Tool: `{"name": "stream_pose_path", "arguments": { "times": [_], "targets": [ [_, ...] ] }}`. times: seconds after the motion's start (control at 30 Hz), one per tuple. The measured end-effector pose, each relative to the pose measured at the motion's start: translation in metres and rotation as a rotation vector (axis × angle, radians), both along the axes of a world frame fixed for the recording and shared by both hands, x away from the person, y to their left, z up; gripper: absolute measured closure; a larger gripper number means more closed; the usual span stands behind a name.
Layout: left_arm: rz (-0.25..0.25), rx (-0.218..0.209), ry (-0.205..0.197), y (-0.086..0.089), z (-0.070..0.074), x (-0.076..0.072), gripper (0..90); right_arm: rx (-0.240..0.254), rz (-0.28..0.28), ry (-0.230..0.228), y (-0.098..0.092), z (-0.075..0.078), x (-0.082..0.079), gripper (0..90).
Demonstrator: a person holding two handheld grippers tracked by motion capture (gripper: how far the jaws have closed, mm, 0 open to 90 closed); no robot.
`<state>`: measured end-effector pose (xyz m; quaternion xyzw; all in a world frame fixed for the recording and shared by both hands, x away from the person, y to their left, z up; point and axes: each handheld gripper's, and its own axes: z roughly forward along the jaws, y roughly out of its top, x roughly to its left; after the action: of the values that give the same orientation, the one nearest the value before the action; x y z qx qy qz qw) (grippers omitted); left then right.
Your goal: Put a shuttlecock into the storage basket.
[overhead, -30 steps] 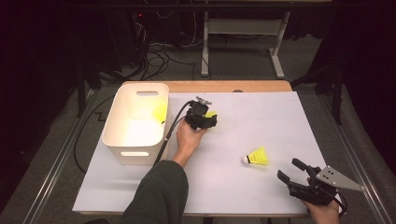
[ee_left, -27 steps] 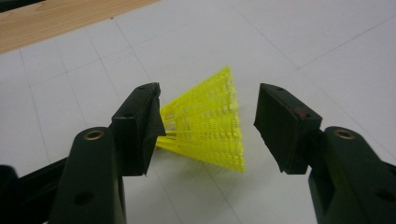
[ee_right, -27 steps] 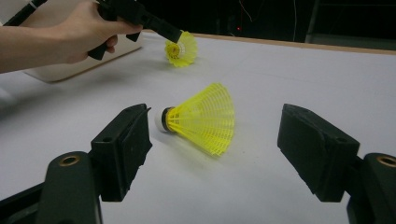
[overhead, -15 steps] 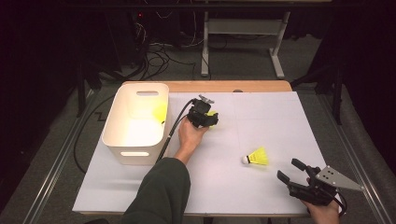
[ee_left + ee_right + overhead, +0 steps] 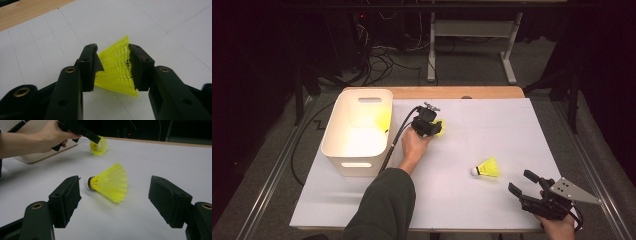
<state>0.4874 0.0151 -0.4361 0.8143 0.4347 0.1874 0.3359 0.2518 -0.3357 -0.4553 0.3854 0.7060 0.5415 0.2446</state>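
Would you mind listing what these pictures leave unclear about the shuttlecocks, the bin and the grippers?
- Shuttlecock between the left gripper jaws: its cork end is hidden in the left gripper view, and in the high view the gripper covers most of it.
- White bin: a yellow thing inside is washed out by glare, so its kind is unclear.
- Right gripper: its hand is cut off by the high view's bottom edge.

High view looks down; both finger-level views share the table (image 5: 492, 130) close up.
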Motion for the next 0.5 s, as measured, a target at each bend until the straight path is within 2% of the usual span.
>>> {"name": "stream_pose_path", "arguments": {
  "times": [0.2, 0.5],
  "targets": [
    [-0.010, 0.017, 0.003, -0.0002, 0.0000, -0.0012, 65.2, 0.002, 0.002, 0.000, 0.0000, 0.0002, -0.0003, 26.0],
    [-0.015, 0.020, 0.013, 0.0011, -0.0004, -0.0013, 69.8, 0.005, 0.004, 0.000, -0.0001, 0.0004, -0.0006, 26.1]
  ]
}}
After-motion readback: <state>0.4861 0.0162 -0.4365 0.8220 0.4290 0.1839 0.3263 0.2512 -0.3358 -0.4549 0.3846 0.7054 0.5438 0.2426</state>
